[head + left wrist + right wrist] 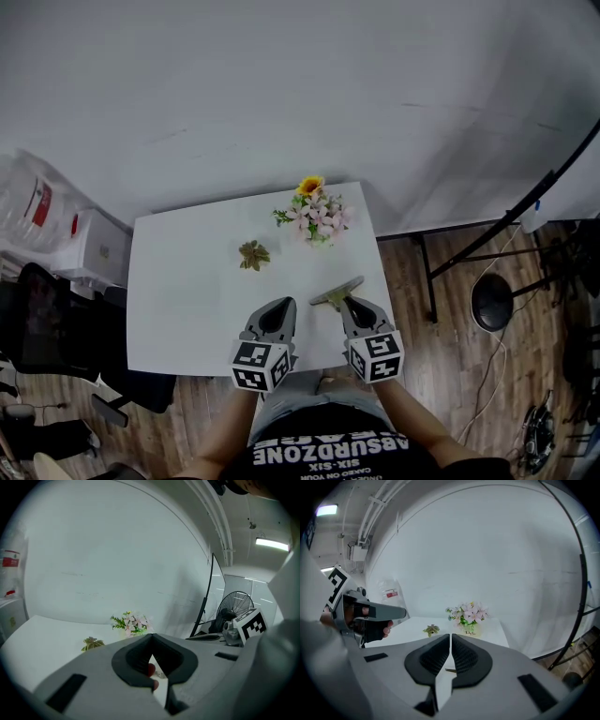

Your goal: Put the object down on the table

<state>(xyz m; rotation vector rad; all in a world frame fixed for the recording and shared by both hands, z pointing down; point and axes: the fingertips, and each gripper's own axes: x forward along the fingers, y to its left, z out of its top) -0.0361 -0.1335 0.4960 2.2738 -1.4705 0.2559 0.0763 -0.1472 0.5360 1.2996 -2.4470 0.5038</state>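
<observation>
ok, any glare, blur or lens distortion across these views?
Head view: soft even light, no motion blur, white table close to blown out. Left gripper view: strong fisheye, black corners, ceiling lamp glares. Right gripper view: same fisheye, flowers in focus.

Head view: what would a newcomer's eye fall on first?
The pink-and-yellow flower bunch at the far right corner of the white table stands out first, a small succulent left of it. The left claw and right claw, both shut, hang over the near edge, a pale green strip at the right one's tip.
</observation>
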